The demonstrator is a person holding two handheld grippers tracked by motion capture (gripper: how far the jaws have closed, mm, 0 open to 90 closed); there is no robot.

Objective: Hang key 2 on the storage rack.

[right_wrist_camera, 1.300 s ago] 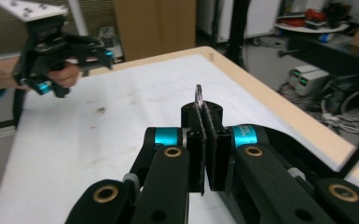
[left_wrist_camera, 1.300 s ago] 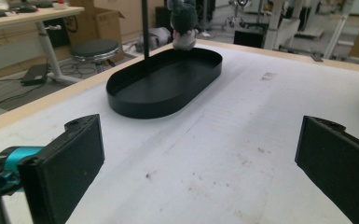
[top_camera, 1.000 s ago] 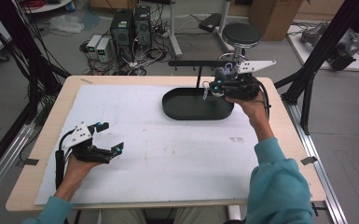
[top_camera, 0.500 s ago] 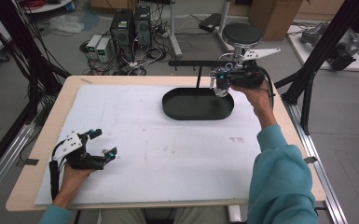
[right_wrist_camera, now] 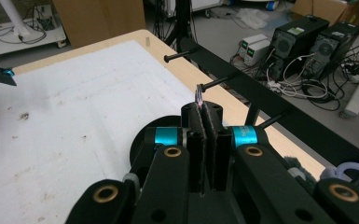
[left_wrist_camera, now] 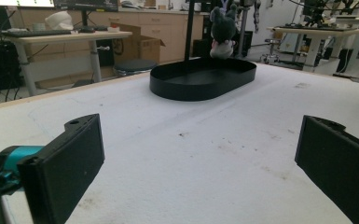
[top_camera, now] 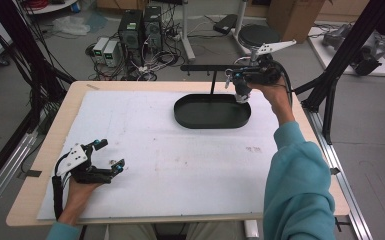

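Right hand-held gripper (right_wrist_camera: 206, 122): jaws clamped on plush toy's (top_camera: 241, 93) ring (right_wrist_camera: 199, 95), by rack peg (right_wrist_camera: 217, 82).
Toy hangs above tray (top_camera: 200, 118); ring could miss peg and drop. Left hand-held gripper (top_camera: 109, 156) open, on counter (top_camera: 180, 165).

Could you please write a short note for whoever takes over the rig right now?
Left gripper: open, empty, at the white mat's left front.
Right gripper: shut on the metal ring of a grey plush toy, which hangs over the black oval tray.
Done: toy lifted.
Left: probably hook the ring on a rack peg; not yet on.
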